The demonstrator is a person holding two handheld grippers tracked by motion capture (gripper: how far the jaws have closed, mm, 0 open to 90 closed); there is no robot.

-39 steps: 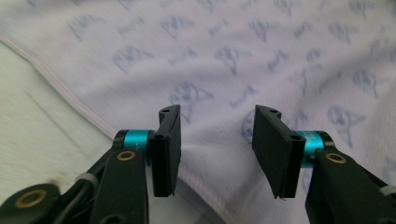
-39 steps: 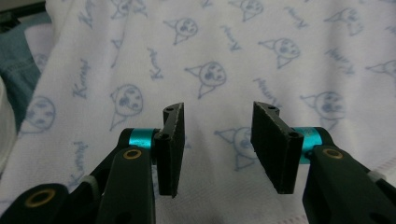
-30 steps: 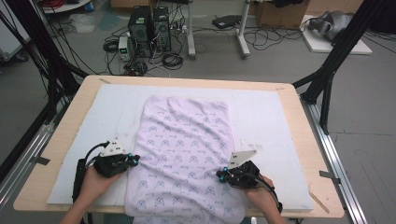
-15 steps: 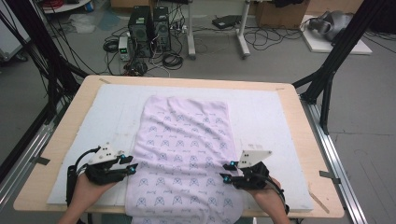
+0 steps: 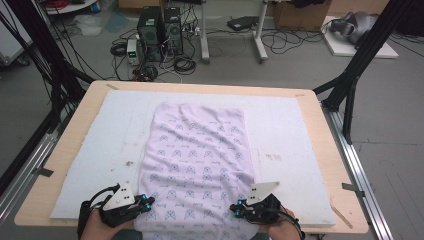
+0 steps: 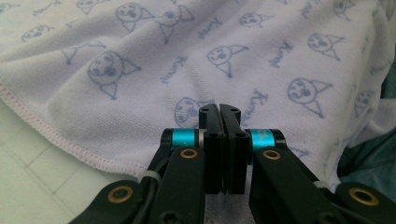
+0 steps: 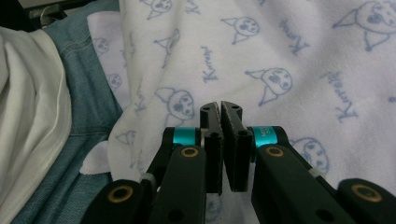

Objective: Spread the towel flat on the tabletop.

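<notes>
A pale lilac towel [image 5: 200, 150] printed with blue cartoon faces lies lengthwise on the grey mat [image 5: 290, 130]; its near end hangs over the table's front edge. My left gripper [image 5: 150, 201] sits at the towel's near left edge and my right gripper [image 5: 234, 207] at its near right edge, both pointing inward. In the left gripper view the left gripper [image 6: 219, 108] has its jaws pressed together over the towel [image 6: 140, 70]. The right gripper [image 7: 220, 106] is likewise shut above the towel [image 7: 280, 46]. Both pairs of jaws have just been closing; I see no cloth between them.
The wooden table [image 5: 200, 86] has black frame posts at both sides. Computer towers [image 5: 160, 27] and cables lie on the floor beyond. The person's jeans [image 7: 70, 116] and white shirt [image 7: 28, 116] are close by the right gripper.
Both hands have drawn back toward the table's near edge, keeping to the towel's two sides. The towel lies as before.
</notes>
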